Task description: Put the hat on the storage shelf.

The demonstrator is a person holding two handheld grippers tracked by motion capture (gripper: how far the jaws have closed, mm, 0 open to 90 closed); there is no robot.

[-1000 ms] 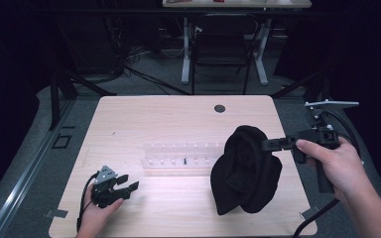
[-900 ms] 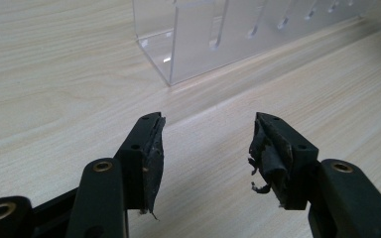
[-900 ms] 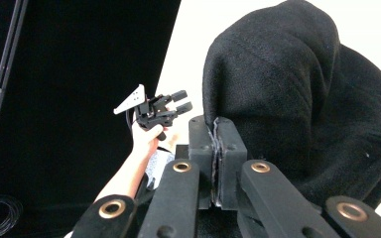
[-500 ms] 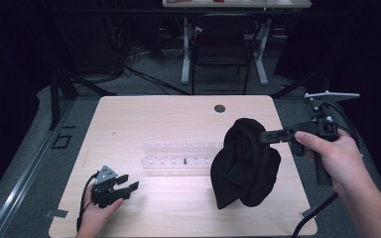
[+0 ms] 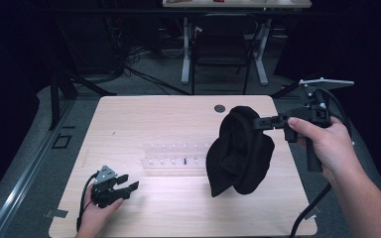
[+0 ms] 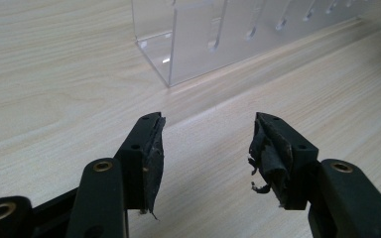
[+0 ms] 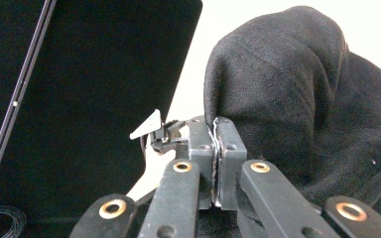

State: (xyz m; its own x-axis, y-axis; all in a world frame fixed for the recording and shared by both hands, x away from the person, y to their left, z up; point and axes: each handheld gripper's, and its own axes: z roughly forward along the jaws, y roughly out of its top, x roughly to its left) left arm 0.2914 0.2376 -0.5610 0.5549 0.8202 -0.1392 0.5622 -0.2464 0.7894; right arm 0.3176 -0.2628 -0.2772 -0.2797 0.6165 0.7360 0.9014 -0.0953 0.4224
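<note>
Black knit hat (image 5: 239, 151) hangs off the right gripper (image 5: 259, 123), lifted above the right half of the wooden table (image 5: 154, 114), its lower end drooping toward the table's near-right part. Jaws are pressed together on a fold of the fabric; in the right gripper view the right gripper (image 7: 216, 130) pinches the hat (image 7: 297, 89) at its near edge, w/ the cloth bulging up & to the right. Person's right hand (image 5: 327, 144) grips the handle at the table's right edge. Clear acrylic rack (image 5: 178, 154) w/ slots lies mid-table, just left of the hat. Left gripper (image 5: 128, 182) rests at the near-left on the table, held by the left hand (image 5: 96, 215), jaws apart w/ nothing between; left gripper view shows the left gripper (image 6: 206, 144) pointing at the rack (image 6: 238, 29) corner, worn pad tape fraying.
</note>
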